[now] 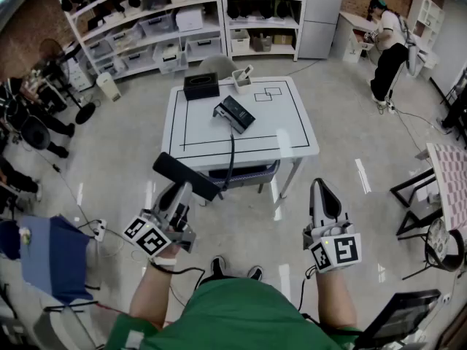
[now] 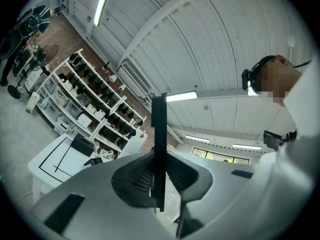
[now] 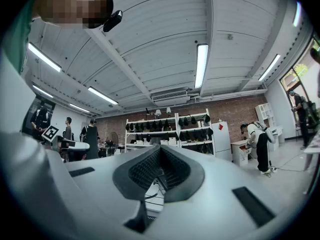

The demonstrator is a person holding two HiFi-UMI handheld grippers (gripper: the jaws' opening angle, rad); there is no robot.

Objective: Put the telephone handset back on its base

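Your left gripper (image 2: pixel 159 180) is clamping both jaws on the black telephone handset (image 2: pixel 159 126), which is standing edge-on up the middle of the frame against the white ceiling. At the lower left the white table (image 2: pixel 50 160) is showing, carrying a black box (image 2: pixel 82 145) with the telephone base (image 2: pixel 95 161) just beside it. White shelves (image 2: pixel 85 100) are running along the left, and a ceiling light (image 2: pixel 181 97) is glowing just right of the handset's top.

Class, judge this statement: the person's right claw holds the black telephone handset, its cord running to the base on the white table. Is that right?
No. The left claw holds the handset, as the head view shows; the right claw is empty. The cord does run to the base on the white table.
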